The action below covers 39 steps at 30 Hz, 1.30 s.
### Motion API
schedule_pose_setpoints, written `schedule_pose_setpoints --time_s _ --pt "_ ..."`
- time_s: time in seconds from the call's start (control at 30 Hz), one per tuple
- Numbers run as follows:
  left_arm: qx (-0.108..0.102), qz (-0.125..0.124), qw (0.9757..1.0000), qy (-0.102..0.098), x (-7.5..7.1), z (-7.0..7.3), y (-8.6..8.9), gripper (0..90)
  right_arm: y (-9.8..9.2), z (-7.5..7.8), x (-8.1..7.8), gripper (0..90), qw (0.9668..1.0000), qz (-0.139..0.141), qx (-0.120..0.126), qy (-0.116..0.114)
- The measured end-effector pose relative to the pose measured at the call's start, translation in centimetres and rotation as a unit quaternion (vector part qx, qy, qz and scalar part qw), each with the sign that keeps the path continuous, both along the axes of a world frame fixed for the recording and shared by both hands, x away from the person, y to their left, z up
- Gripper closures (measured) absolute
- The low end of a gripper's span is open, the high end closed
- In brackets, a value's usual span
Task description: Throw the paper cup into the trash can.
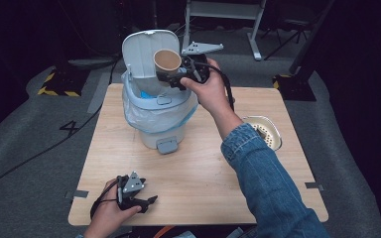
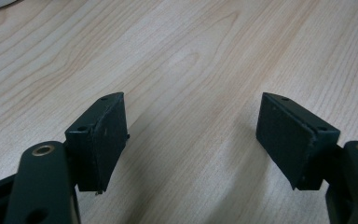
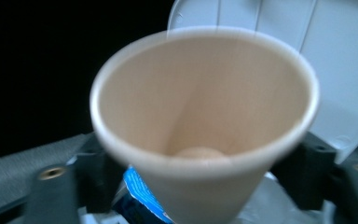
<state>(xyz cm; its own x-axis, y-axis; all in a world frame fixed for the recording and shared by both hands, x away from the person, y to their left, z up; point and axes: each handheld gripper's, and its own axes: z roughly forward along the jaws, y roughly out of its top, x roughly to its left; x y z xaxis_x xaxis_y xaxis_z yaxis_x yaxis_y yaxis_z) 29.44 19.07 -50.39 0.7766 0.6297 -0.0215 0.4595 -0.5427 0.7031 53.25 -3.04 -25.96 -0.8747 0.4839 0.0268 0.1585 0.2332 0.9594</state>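
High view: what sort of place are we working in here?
Probably a lab or recording studio rather than a home. A lone wooden table stands on grey carpet marked with hazard tape, cables trail across the floor, and the surroundings are blacked out, with a desk frame behind.

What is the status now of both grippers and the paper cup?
Left gripper open, idle on table. Right gripper over open bin, paper cup between its fingers, grip unclear. Nothing in the way.
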Motion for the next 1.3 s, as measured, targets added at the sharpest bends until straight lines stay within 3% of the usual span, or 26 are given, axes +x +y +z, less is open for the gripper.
schedule_pose_setpoints --time_s 0.13,0.37,0.67,0.87,0.97,1.2,1.3 --pt "0.0 0.0 1.0 0.0 0.0 0.0 0.0 25.3 0.0 -0.2 -0.1 15.6 0.9997 -0.022 -0.007 -0.002" --pt "-0.001 0.001 1.0 0.002 0.0 0.0 -0.1 25.1 -1.3 0.5 -0.7 16.4 0.9994 -0.028 -0.009 -0.02" --pt "0.0 0.0 1.0 -0.001 0.1 0.0 -0.1 24.9 -3.3 0.9 -2.1 23.8 0.9982 -0.027 -0.046 -0.028" --pt "-0.002 0.002 1.0 0.001 0.2 0.0 -0.2 24.8 -5.7 1.3 -3.1 27.7 0.9971 -0.037 -0.059 -0.031" --pt "-0.001 0.001 1.0 0.0 0.2 0.0 -0.2 24.9 -7.1 1.6 -3.6 27.8 0.9972 -0.041 -0.057 -0.027" --pt "-0.002 0.002 1.0 0.0 0.2 0.0 -0.2 25.0 -11.1 2.0 -5.3 27.9 0.9942 -0.059 -0.089 -0.011" --pt "-0.002 0.003 1.0 0.001 0.3 0.0 -0.2 25.0 -12.8 1.9 -6.1 28.0 0.9939 -0.065 -0.089 -0.01"
